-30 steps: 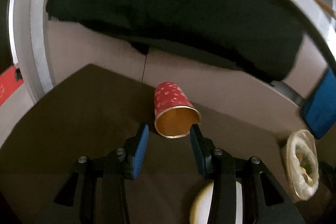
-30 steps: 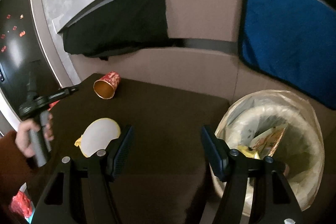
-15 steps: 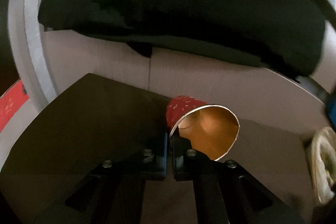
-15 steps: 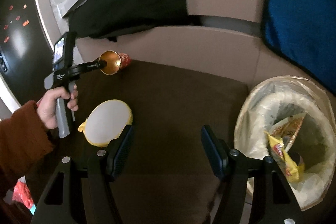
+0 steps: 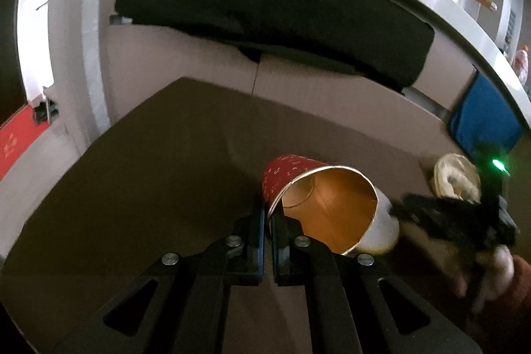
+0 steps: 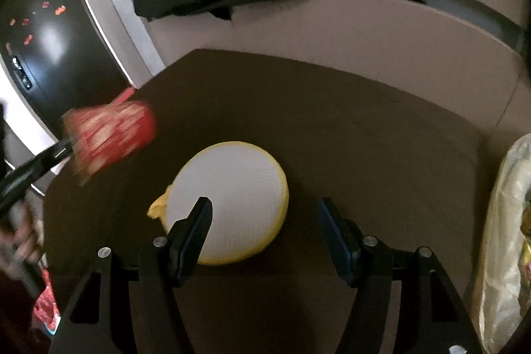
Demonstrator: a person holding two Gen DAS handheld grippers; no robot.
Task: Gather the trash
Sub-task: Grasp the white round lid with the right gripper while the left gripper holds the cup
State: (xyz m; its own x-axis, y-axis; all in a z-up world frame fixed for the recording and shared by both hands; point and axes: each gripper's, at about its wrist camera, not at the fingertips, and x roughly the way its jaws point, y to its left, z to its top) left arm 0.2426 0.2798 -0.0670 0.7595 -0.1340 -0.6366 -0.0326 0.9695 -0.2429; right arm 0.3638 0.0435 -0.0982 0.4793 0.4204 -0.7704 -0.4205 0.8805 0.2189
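Observation:
My left gripper is shut on the rim of a red paper cup with a gold inside, held above the dark brown table. The cup shows blurred at the left of the right wrist view. My right gripper is open, just above and in front of a round yellow container with a white lid that lies on the table; its left finger overlaps the lid. The same container peeks out behind the cup in the left wrist view.
A trash bin lined with a pale plastic bag stands off the table's right edge, with wrappers inside; it also shows in the left wrist view. A black cloth and a blue cloth hang behind. A dark appliance stands left.
My left gripper closed on the cup's rim and lifted it off the table, moving right. My right gripper moved left from the bin toward the yellow container, still open.

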